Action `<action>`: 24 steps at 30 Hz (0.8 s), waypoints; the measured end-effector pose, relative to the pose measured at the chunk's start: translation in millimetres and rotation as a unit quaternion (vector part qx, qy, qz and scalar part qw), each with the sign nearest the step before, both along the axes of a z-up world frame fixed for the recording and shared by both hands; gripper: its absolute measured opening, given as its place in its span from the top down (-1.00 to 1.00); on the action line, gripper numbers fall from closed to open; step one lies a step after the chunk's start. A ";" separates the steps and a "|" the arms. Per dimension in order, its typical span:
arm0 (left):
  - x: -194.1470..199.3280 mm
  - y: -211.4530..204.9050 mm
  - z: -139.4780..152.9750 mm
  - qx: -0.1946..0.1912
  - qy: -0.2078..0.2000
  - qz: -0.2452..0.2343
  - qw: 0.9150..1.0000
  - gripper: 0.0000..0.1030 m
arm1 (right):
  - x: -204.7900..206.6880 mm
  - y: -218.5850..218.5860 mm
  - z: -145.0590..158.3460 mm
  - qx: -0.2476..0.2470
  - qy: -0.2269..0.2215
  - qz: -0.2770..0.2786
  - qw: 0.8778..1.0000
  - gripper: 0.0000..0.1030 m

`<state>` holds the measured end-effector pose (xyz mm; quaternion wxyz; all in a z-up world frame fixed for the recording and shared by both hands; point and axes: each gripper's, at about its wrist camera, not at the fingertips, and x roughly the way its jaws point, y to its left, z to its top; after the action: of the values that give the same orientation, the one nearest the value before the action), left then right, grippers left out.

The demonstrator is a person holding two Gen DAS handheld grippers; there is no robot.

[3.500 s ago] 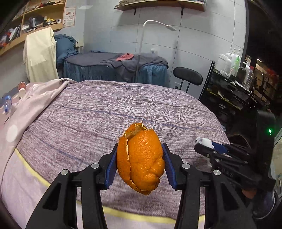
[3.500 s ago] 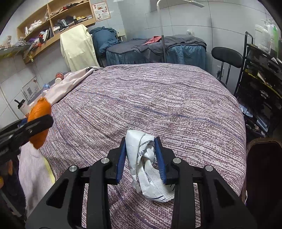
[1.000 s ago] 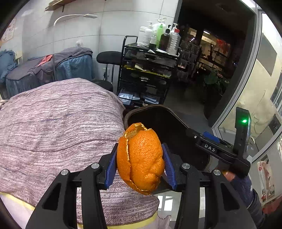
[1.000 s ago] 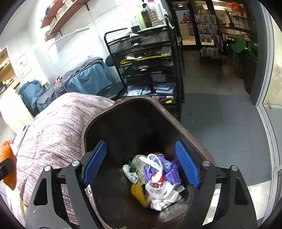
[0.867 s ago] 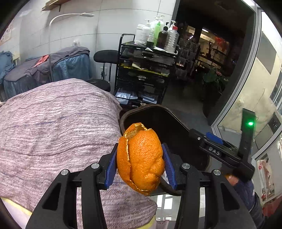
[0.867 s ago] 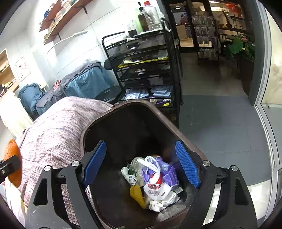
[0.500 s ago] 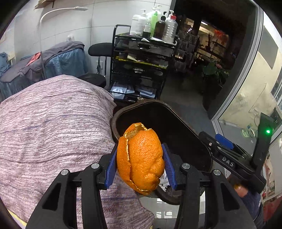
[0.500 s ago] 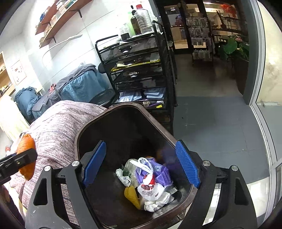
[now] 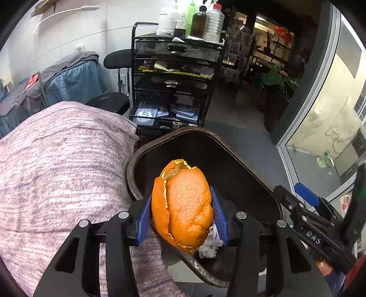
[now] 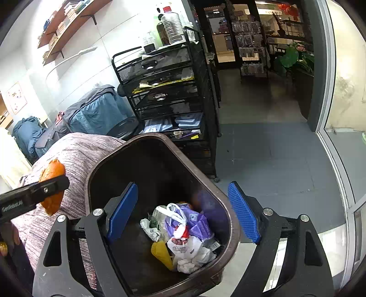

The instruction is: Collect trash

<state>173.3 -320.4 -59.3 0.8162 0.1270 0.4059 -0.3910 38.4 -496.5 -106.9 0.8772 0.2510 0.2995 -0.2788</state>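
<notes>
The left wrist view shows a tiled room with a black mesh drawer cart (image 9: 173,75) against the wall, bottles (image 9: 194,19) standing on its top, and a dark doorway to the right of it. A bed under a mauve knitted cover (image 9: 64,164) fills the left half of the view. A dark brown trash bin (image 9: 233,164) stands on the floor against the bed's right edge, its mouth open. The left gripper (image 9: 183,205) points down over the bin's near rim, its jaws clenched on an orange peel (image 9: 185,203), the blue pads pressing it from both sides. A scrap of white paper (image 9: 209,245) shows just under the peel, inside the bin. The right gripper (image 9: 304,205) reaches in from the lower right corner over the bin's right rim.

The right wrist view looks down into the same trash bin (image 10: 128,155), with wall shelves (image 10: 66,25) at upper left, the drawer cart (image 10: 164,91) behind the bin and grey floor (image 10: 274,164) to the right. The right gripper (image 10: 183,212) hangs over the bin mouth with its jaws spread wide and nothing between them. At the bin's bottom lies a heap of trash (image 10: 183,233): white and purple bags, crumpled paper, something yellow. At the left edge, the left gripper (image 10: 49,182) holds the orange peel (image 10: 53,171) above the bed cover (image 10: 73,150), just beside the bin's left rim.
</notes>
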 end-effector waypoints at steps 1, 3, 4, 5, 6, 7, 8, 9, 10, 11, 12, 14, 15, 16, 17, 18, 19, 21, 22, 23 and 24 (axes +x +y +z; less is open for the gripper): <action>2.1 -2.6 -0.6 0.002 0.001 0.000 1.000 0.10 | -1.0 -1.0 -0.6 0.000 0.001 -0.002 1.000 -0.56; 5.5 -7.9 -2.4 0.004 0.003 -0.001 1.000 0.10 | -3.1 -3.0 -1.4 0.001 0.002 -0.005 1.000 -0.56; 6.6 -10.7 -3.5 0.005 0.004 -0.002 1.000 0.10 | -3.4 -3.9 -1.7 0.001 0.003 -0.006 1.000 -0.56; 7.1 -12.9 -4.9 0.007 0.003 -0.003 1.000 0.10 | -3.8 -4.6 -2.3 0.001 0.003 -0.007 1.000 -0.56; 7.8 -15.5 -6.3 0.009 0.003 -0.004 1.000 0.10 | -4.5 -5.9 -3.0 0.001 0.005 -0.009 1.000 -0.56; 8.7 -17.7 -7.5 0.010 0.004 -0.005 1.000 0.06 | -4.9 -6.4 -3.5 0.001 0.006 -0.010 1.000 -0.56; 9.2 -18.4 -8.4 0.009 0.007 -0.005 1.000 0.02 | -5.2 -7.4 -4.1 0.002 0.007 -0.012 1.000 -0.56; 9.8 -18.0 -8.0 0.005 0.007 -0.004 1.000 -0.15 | -5.4 -8.3 -4.9 0.002 0.009 -0.014 1.000 -0.57; 10.8 -18.4 -7.4 0.002 0.006 -0.002 1.000 -0.38 | -5.3 -8.5 -5.4 0.002 0.010 -0.015 1.000 -0.57; 11.3 -18.2 -6.3 -0.001 0.004 0.000 1.000 -0.49 | -5.4 -9.0 -6.2 0.002 0.012 -0.016 1.000 -0.62; 10.7 -16.3 -4.3 -0.007 0.003 0.000 1.000 -0.62 | -6.0 -9.2 -6.7 0.002 0.013 -0.017 1.000 -0.69; 10.2 -15.5 -2.4 -0.013 -0.001 -0.003 1.000 -0.69 | -6.0 -8.5 -7.0 0.001 0.012 -0.017 1.000 -0.71; 8.4 -13.4 -0.6 -0.013 -0.008 -0.003 1.000 -0.73 | -5.7 -7.8 -7.0 0.001 0.012 -0.015 1.000 -0.71; 7.3 -12.9 0.8 -0.013 -0.014 -0.003 1.000 -0.76 | -5.5 -7.1 -6.8 0.000 0.013 -0.013 1.000 -0.71; 5.9 -11.3 2.3 -0.014 -0.019 -0.003 1.000 -0.77 | -4.6 -6.1 -6.4 -0.001 0.013 -0.011 1.000 -0.72; 3.9 -9.3 4.4 -0.015 -0.025 -0.003 1.000 -0.79 | -4.0 -5.1 -5.9 -0.002 0.012 -0.008 1.000 -0.72; 1.4 -6.6 7.3 -0.018 -0.031 -0.003 0.999 -0.81 | -3.8 -4.0 -5.3 -0.003 0.011 -0.007 1.000 -0.72; -3.5 -0.6 13.2 -0.026 -0.040 -0.003 0.999 -0.84 | -2.6 -1.5 -3.7 -0.005 0.009 -0.003 1.000 -0.73; -6.7 4.2 16.9 -0.031 -0.046 -0.002 0.998 -0.86 | -1.7 -0.4 -3.0 -0.006 0.008 0.000 1.000 -0.73; -9.6 8.3 20.0 -0.035 -0.051 -0.002 0.998 -0.87 | -0.8 1.2 -2.2 -0.007 0.007 0.002 1.000 -0.74; -13.4 14.6 24.2 -0.040 -0.058 0.000 0.998 -0.88 | 0.0 3.2 -1.2 -0.009 0.006 0.005 1.000 -0.75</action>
<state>159.9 -305.9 -35.1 0.8430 0.1169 0.3419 -0.3986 38.4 -493.2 -108.1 0.8791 0.2398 0.3034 -0.2786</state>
